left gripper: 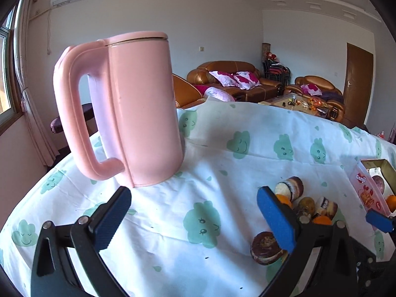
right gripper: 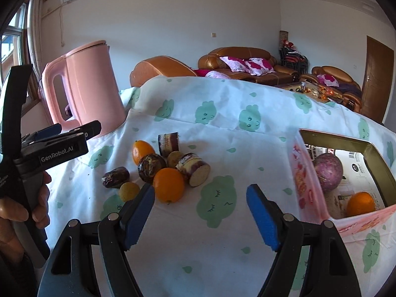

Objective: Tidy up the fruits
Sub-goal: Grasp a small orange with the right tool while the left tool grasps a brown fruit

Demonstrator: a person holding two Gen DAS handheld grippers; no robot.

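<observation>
Two hand-held grippers, left hand-held gripper point(left gripper: 195, 215) and right hand-held gripper point(right gripper: 200, 212) both spread wide, grasping nothing

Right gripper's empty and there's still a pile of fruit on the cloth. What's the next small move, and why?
Probably ease the open right gripper forward-left onto the nearest orange: it sits just ahead of the left fingertip, while the box holds only two fruits.

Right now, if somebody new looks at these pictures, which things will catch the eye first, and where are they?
First the big pink kettle, upright on the cloud-print tablecloth at its far left. Then the heap of fruit, with a bright orange at its front, in the middle of the cloth. At the right stands an open pink box holding a purple fruit and another orange.
</observation>
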